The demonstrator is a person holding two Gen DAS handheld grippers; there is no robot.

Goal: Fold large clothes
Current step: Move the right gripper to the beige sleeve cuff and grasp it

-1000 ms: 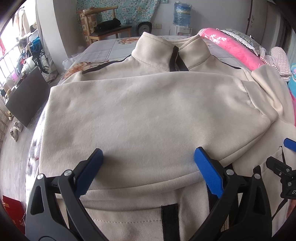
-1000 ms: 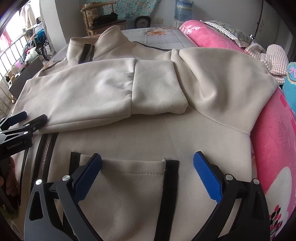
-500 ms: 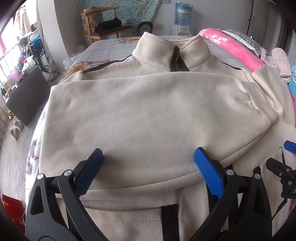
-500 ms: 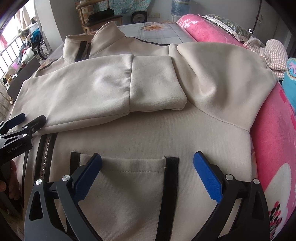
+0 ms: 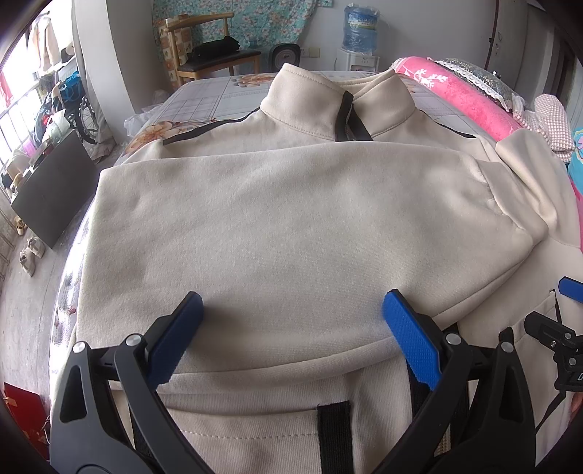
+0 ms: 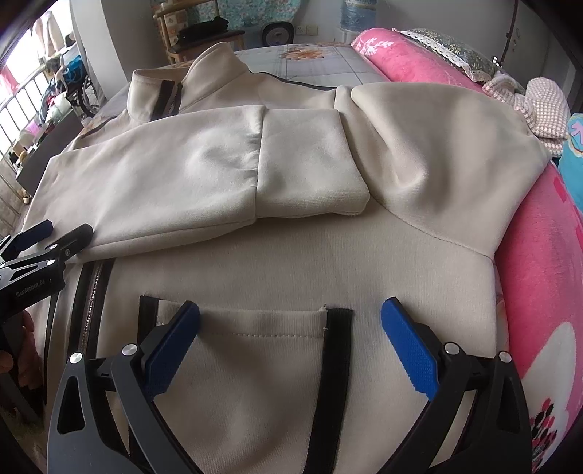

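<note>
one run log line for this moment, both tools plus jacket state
left tool: open, over folded sleeve | right tool: open, over pocket | jacket: flat on bed, sleeve folded across chest, bottom not yet folded

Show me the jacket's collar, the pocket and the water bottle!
Beige jacket's stand-up collar (image 5: 309, 102), left wrist view, front.
Black-edged patch pocket (image 6: 255, 350), right wrist view, middle.
Blue water bottle (image 5: 360, 29), left wrist view, body.

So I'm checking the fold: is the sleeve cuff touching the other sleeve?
Touching. The right wrist view shows the cuff lying across the jacket with its end overlapped onto the other sleeve, no gap between.
</note>
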